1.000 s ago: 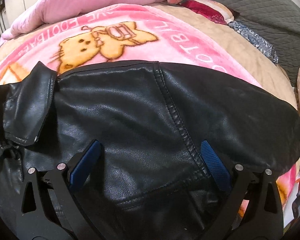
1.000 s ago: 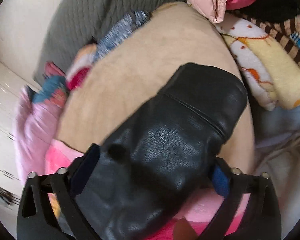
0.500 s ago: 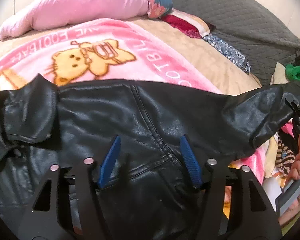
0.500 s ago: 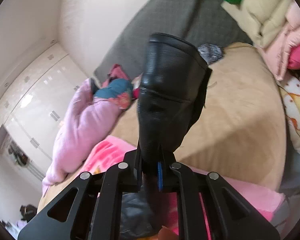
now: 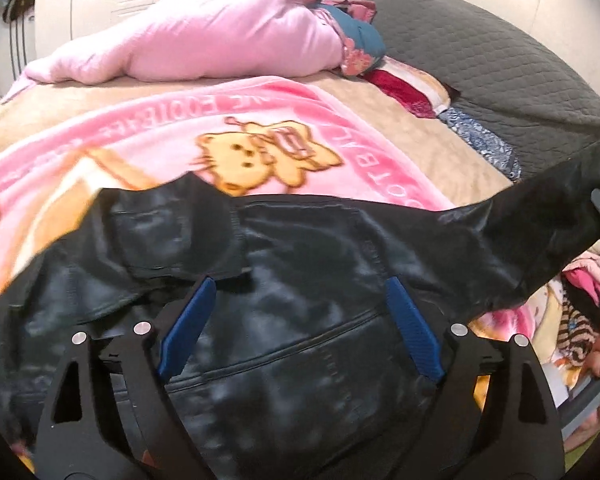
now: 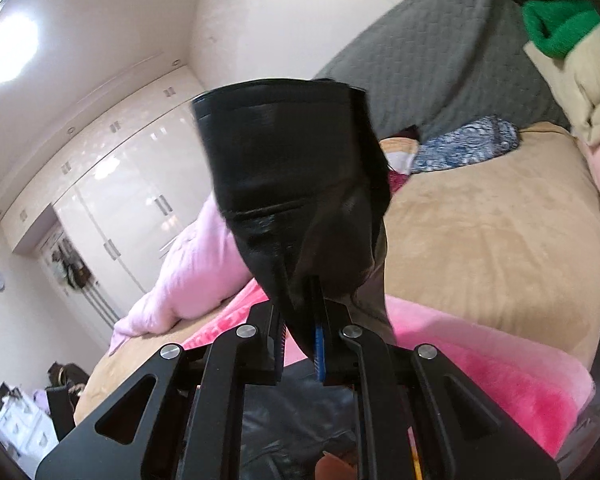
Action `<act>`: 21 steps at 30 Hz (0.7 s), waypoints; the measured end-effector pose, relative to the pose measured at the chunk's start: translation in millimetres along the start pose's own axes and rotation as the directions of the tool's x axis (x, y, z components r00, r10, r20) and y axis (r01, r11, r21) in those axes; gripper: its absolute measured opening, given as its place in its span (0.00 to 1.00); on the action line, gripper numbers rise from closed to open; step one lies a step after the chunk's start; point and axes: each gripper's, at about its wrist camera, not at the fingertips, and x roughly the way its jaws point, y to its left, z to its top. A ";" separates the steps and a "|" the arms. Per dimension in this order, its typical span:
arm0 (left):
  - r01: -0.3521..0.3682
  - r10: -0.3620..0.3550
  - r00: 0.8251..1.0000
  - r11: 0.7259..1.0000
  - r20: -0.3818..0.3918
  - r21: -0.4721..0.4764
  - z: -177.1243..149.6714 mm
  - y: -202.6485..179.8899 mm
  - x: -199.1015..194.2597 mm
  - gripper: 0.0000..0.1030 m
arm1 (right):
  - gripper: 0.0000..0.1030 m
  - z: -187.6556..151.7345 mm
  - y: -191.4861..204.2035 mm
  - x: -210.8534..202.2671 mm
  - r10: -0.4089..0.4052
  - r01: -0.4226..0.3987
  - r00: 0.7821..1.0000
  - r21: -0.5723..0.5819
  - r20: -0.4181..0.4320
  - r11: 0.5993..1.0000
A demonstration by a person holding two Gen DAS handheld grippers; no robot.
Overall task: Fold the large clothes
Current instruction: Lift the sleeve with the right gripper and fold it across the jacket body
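Jaws: right gripper (image 6: 300,340) clamps the lifted sleeve (image 6: 292,184); left gripper (image 5: 300,320), spread, seemingly hovers over the jacket (image 5: 300,360) body leftward.

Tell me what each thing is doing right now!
Black leather jacket: spread on the bed, one sleeve lifted.
Sleeve: pinched and raised off the bed.
Right gripper: shut on the sleeve.
Left gripper: open over the jacket.
Pink cartoon blanket: lying under the jacket.

The black jacket (image 5: 300,280) is motion-blurred (its hem cut off by the lower edge).
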 end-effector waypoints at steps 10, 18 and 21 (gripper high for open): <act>0.018 -0.005 0.996 0.991 0.094 -0.132 5.6 56.7 -73.4 0.88 | 0.08 -3.6 68.3 4.2 0.067 -0.071 0.997 -0.099 -0.047 0.993; 0.000 0.032 0.986 0.982 0.163 -0.191 5.0 91.1 -122.9 0.89 | 0.08 -17.9 123.4 5.9 0.111 -0.124 0.991 -0.182 -0.081 0.975; 0.025 0.016 0.981 0.977 0.192 -0.212 0.8 101.8 -139.5 0.91 | 0.08 -29.1 144.0 6.5 0.135 -0.157 0.985 -0.231 -0.107 0.960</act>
